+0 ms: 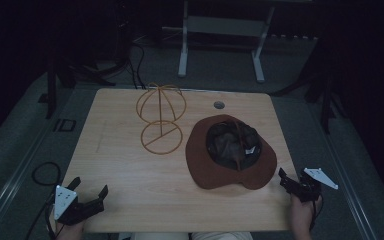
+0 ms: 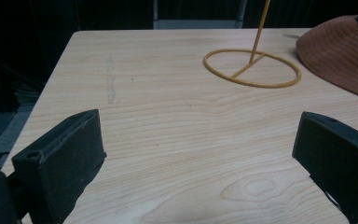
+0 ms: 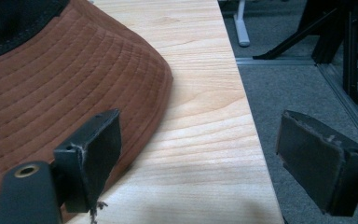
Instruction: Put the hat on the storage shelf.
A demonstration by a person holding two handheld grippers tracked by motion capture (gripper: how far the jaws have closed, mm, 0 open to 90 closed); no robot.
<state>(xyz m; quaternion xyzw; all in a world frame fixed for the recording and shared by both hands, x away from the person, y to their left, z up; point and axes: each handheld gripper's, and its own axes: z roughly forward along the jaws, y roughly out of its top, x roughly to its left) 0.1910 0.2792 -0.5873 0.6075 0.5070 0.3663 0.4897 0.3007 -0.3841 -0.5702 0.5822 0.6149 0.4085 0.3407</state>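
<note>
On the table [image 1: 120, 165], the upturned hat [image 1: 230, 152] lies beside a wire stand [image 1: 161, 117].

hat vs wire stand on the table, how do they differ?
The hat is brown stitched fabric, solid and floppy; the wire stand is thin yellow wire, an open frame you can see through.
The hat lies upside down and flat, its dark lining facing up; the wire stand stands upright, a dome on a ring base.
The hat lies nearest the right gripper; the wire stand sits further back, towards the middle.
Both rest on the wooden table, neither gripped.
</note>
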